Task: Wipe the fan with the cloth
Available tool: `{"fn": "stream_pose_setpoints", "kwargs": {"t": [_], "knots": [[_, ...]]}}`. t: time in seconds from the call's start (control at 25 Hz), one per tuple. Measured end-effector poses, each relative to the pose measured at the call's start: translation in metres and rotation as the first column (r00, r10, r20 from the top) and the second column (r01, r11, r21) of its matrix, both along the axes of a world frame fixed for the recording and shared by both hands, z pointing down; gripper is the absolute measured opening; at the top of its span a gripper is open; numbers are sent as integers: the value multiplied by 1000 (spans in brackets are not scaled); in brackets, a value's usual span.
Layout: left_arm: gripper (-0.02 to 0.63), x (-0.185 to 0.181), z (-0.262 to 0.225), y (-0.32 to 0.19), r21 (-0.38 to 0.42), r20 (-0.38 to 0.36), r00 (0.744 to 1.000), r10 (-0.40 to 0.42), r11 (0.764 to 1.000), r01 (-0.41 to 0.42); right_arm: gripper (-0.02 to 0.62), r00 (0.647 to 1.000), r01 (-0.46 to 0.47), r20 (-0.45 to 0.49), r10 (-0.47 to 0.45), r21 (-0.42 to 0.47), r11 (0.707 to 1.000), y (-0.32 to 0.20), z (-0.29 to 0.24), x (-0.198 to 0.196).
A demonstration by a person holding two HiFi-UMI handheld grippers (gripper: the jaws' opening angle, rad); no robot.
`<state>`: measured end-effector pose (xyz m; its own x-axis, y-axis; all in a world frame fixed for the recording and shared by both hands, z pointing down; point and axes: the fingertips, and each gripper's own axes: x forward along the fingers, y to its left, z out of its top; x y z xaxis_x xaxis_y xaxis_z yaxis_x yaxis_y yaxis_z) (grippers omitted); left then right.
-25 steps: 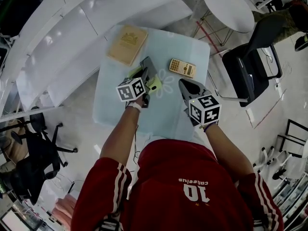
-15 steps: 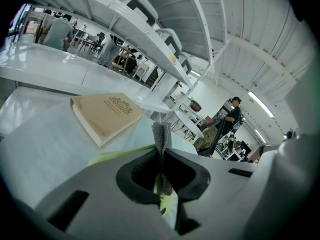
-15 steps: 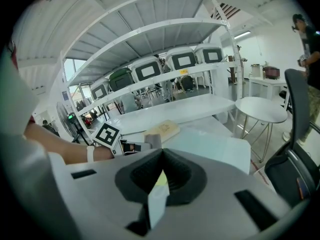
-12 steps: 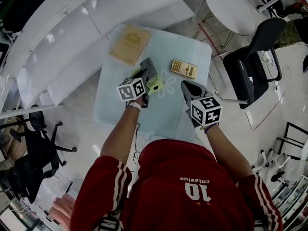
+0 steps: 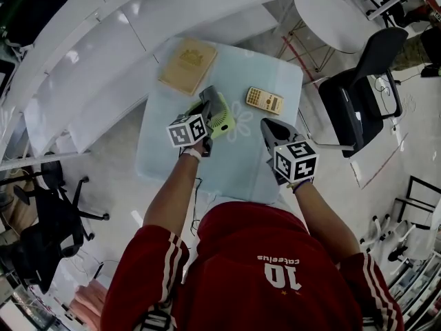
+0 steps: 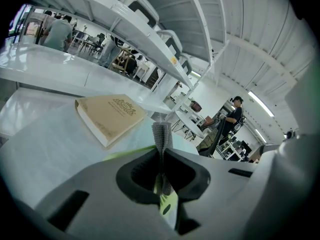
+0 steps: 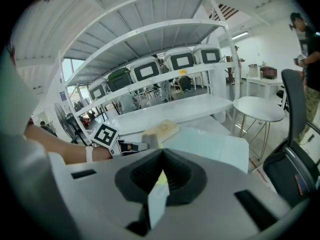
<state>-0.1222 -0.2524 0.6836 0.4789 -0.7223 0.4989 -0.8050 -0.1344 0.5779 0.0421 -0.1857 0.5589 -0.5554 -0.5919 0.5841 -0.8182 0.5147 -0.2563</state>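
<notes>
The pale green fan (image 5: 222,119) is held over the middle of the pale table (image 5: 162,161). My left gripper (image 5: 209,95) is shut on it. In the left gripper view the jaws (image 6: 161,134) are pressed together, and a bit of the green fan (image 6: 167,203) shows through the gap below them. My right gripper (image 5: 266,121) hovers just right of the fan, apart from it. The right gripper view shows its jaws (image 7: 161,156) shut on a pale strip of cloth (image 7: 157,204). The rest of the cloth is hidden.
A tan book (image 5: 185,64) lies at the table's far left corner and a yellow calculator (image 5: 264,100) at the far right. White shelves (image 5: 89,67) run along the left. A black office chair (image 5: 365,95) and a round white table (image 5: 331,5) stand to the right.
The left gripper has tilted the fan a little, so more of its green face shows. The right gripper has hardly moved.
</notes>
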Motion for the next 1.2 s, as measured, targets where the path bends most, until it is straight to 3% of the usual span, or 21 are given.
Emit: {"fn": "stream_pose_setpoints", "kwargs": {"t": [0.96,1.2], "knots": [[26,-22,1,13,11,-9,1000,-4,1000,4,5,999,-32,13,32,-18,999,16,2,-11],[26,-33,4,17,0,-14,999,-41,999,41,5,999,-31,14,31,-16,999,19,-1,-13]]}}
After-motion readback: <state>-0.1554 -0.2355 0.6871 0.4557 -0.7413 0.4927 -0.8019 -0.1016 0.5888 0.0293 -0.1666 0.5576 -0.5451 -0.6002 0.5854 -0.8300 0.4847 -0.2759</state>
